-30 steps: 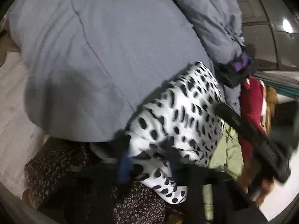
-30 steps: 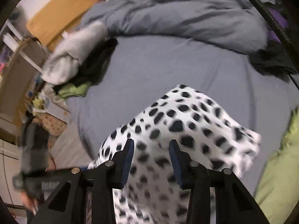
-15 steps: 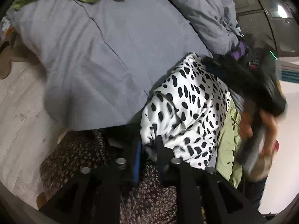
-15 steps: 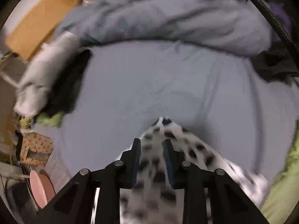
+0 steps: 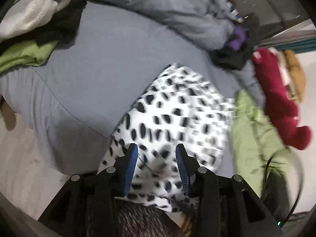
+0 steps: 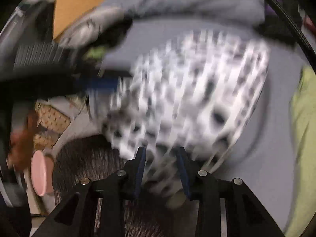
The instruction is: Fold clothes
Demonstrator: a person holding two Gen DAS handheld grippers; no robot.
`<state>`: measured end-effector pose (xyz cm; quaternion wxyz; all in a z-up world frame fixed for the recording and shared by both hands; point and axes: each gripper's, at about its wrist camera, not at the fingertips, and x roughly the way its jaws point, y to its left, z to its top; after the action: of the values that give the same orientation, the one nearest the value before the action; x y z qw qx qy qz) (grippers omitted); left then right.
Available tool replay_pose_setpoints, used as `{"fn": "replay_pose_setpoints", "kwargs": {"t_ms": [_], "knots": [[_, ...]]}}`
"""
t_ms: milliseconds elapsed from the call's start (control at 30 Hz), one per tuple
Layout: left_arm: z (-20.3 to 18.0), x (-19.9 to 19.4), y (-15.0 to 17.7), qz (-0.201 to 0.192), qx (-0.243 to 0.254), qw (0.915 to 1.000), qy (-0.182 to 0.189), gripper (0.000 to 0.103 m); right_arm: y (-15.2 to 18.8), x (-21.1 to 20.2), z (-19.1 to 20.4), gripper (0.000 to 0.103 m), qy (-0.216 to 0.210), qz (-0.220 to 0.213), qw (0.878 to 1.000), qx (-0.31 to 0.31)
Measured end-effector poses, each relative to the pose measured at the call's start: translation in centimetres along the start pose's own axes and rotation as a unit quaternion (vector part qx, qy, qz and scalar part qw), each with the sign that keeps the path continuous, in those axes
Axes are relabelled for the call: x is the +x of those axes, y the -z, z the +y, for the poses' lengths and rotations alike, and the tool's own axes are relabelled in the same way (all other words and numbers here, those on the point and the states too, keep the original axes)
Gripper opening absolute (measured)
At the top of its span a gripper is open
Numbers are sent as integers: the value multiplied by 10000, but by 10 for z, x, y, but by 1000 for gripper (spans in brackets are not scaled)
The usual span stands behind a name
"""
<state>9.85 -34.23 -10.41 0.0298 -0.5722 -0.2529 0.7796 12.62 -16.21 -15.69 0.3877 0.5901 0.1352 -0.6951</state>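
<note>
A white garment with black spots (image 5: 177,114) lies spread on the blue-grey bed sheet (image 5: 94,79), its near edge hanging over the bed's front. My left gripper (image 5: 156,154) hovers over that near edge, open, with cloth showing in the gap but not pinched. In the right wrist view the spotted garment (image 6: 197,90) is heavily blurred. My right gripper (image 6: 162,164) is open just above its near edge. The left gripper (image 6: 98,83) also appears there, at the garment's left side.
A rumpled grey duvet (image 5: 177,7) lies at the back of the bed. Green cloth (image 5: 254,138), a dark red garment (image 5: 276,90) and black and purple clothes (image 5: 233,53) sit to the right. White, black and green clothes (image 5: 29,45) are piled at the left. Dark speckled fabric (image 6: 83,162) hangs below the bed edge.
Both grippers were shut on the spotted garment half a second ago; both now stand open. The garment has dropped flat onto the sheet, and the right camera is moving fast.
</note>
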Motion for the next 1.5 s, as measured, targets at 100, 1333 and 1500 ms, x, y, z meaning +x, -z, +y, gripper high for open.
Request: {"fn": "replay_pose_setpoints", "kwargs": {"t_ms": [100, 1333, 1500], "knots": [[16, 10, 0, -62, -224, 9996, 163, 43, 27, 24, -26, 26, -123, 432, 9972, 601], [31, -44, 53, -1155, -861, 9893, -210, 64, 37, -6, -39, 46, -999, -1021, 9779, 1526], [13, -45, 53, -1182, -490, 9912, -343, 64, 31, -5, -44, 49, -1162, -929, 9760, 1588]]}}
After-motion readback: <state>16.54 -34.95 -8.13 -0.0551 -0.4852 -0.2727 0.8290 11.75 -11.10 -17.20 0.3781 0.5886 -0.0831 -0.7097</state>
